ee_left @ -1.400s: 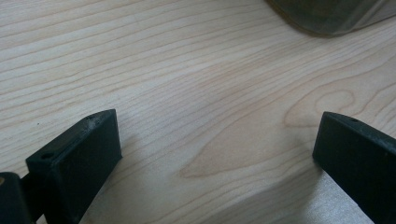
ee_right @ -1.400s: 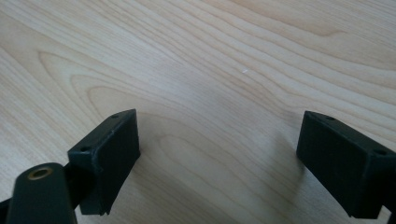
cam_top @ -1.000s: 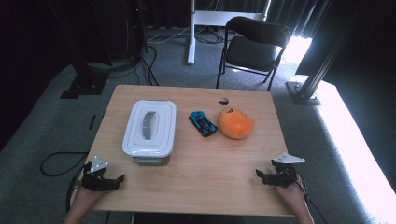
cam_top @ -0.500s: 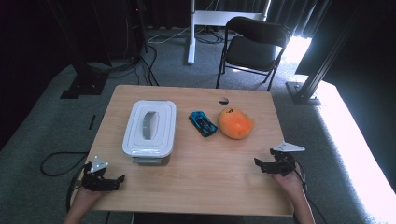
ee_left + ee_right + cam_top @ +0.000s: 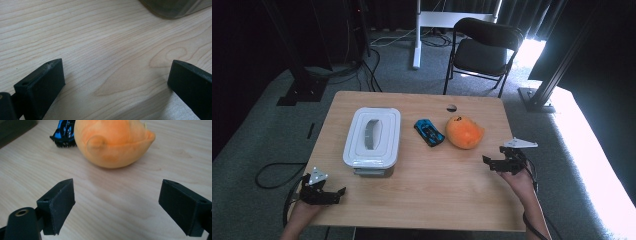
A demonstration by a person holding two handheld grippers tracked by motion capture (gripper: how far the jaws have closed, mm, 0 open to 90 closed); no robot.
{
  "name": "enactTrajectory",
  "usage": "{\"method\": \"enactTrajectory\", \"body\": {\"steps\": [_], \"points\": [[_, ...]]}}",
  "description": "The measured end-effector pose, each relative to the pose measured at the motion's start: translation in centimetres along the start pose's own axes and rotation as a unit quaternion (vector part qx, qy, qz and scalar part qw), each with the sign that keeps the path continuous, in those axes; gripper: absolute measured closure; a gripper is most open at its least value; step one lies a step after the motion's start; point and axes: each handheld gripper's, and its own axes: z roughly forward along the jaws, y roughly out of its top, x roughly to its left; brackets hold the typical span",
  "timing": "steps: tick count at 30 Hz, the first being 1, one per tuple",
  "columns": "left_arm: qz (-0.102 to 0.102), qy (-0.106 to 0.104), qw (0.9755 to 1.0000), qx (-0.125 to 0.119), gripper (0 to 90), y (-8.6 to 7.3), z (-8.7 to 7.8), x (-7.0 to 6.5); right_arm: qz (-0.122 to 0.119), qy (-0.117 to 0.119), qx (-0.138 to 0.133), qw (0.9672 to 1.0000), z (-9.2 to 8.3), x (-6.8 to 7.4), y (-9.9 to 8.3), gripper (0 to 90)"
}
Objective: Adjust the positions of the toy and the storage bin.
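Note:
An orange soft toy (image 5: 464,132) lies on the wooden table (image 5: 437,190) right of centre, and it looms close ahead in the right gripper view as the orange soft toy (image 5: 113,141). A blue toy car (image 5: 429,132) sits just left of it, seen as the blue toy car (image 5: 64,131) beyond the toy. A white lidded box (image 5: 372,140) stands left of centre. My right gripper (image 5: 492,163) is open, a short way right of the toy, with nothing between its jaws. My left gripper (image 5: 336,194) is open at the front left corner, over bare wood.
A black chair (image 5: 484,47) and a white desk leg stand beyond the table's far edge. A small dark hole (image 5: 451,107) marks the table's far side. The box corner (image 5: 175,7) shows at the top of the left gripper view. Cables trail on the grey carpet.
My right gripper has moved forward and to the left, toward the orange soft toy. The left gripper has stayed where it was.

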Motion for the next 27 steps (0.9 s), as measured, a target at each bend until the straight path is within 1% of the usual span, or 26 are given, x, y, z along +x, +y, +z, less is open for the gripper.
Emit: {"method": "enactTrajectory", "body": {"steps": [8,15,21,23,27], "points": [[0.0,0.0,1.0,0.0,1.3,0.0,0.0,0.0,-0.006,0.002,-0.014,0.9999,0.5,-0.2,2.8,13.7],[0.0,0.0,1.0,0.0,1.3,0.0,0.0,0.0,-0.012,0.009,-0.017,0.9997,1.8,0.1,5.2,15.0],[0.0,0.0,1.0,0.0,1.3,0.0,0.0,0.0,-0.016,0.015,-0.007,0.9997,3.5,0.2,6.8,15.0],[0.0,0.0,1.0,0.0,1.3,0.0,0.0,0.0,-0.019,0.014,-0.003,0.9997,4.1,0.3,7.2,15.0],[0.0,0.0,1.0,0.0,1.3,0.0,0.0,0.0,-0.023,0.015,0.011,0.9996,5.3,0.3,7.9,15.0]]}}
